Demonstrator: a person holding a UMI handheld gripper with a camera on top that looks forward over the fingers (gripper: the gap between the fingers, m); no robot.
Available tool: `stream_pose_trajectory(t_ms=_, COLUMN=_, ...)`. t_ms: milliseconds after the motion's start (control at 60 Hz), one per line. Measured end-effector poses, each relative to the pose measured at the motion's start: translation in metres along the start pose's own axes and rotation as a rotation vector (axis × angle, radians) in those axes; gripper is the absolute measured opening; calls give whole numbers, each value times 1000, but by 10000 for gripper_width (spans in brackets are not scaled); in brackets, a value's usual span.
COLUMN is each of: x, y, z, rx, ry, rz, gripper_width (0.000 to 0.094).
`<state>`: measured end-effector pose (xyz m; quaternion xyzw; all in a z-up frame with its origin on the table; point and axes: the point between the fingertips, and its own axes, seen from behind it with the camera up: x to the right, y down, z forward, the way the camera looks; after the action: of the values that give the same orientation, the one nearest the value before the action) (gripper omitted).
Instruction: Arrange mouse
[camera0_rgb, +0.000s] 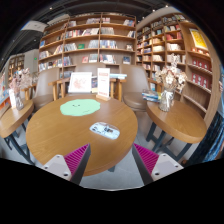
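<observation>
A round wooden table (60, 135) stands ahead of my gripper (112, 160). On it lies a green mouse pad (80, 107) toward the far side. A light grey mouse (103, 127) rests on a small white sheet near the table's front right edge. My fingers, with magenta pads (75, 157), are spread wide apart and hold nothing. They hover in front of the table, short of its near edge.
A second round table (178, 117) with a vase of flowers (166, 97) stands to the right. Chairs (134, 100) sit beyond the table. A white sign (80, 82) stands at the far edge. Bookshelves (100, 40) fill the back walls.
</observation>
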<state>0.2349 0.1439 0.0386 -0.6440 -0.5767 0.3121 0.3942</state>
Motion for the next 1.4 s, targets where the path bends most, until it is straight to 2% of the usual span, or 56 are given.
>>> stream_pose_trajectory(t_ms=250, x=-3, y=-1, z=55, rx=-8, ry=-32, rz=-23, gripper_width=856)
stream_pose_trajectory(t_ms=367, x=1, y=-1, z=78, rx=-32, ry=-19, rz=-29, gripper_width=855)
stream_pose_trajectory(t_ms=617, x=0, y=-9, z=120, rx=-66, ry=-59, rz=13, gripper_width=857)
stream_pose_trajectory(t_ms=983, x=20, y=-35, z=172, rx=-85, ry=-4, rz=46, gripper_width=847)
stream_pose_trajectory(t_ms=1067, x=21, y=-37, z=174, rx=-88, ry=3, rz=48, gripper_width=804)
stream_pose_trajectory(t_ms=1117, x=17, y=-37, z=175, rx=-86, ry=-5, rz=43, gripper_width=714)
stream_pose_trajectory(t_ms=1133, x=16, y=-37, z=176, rx=-86, ry=-8, rz=38, gripper_width=654)
stream_pose_trajectory(t_ms=1150, x=13, y=-37, z=176, rx=-85, ry=-15, rz=31, gripper_width=487)
stream_pose_trajectory(t_ms=1167, x=15, y=-37, z=175, rx=-87, ry=-6, rz=28, gripper_width=451)
stream_pose_trajectory(t_ms=1283, x=17, y=-44, z=169, rx=-107, ry=24, rz=37, gripper_width=420)
stream_pose_trajectory(t_ms=1400, x=1, y=-98, z=155, rx=-37, ry=0, rz=45, gripper_width=413)
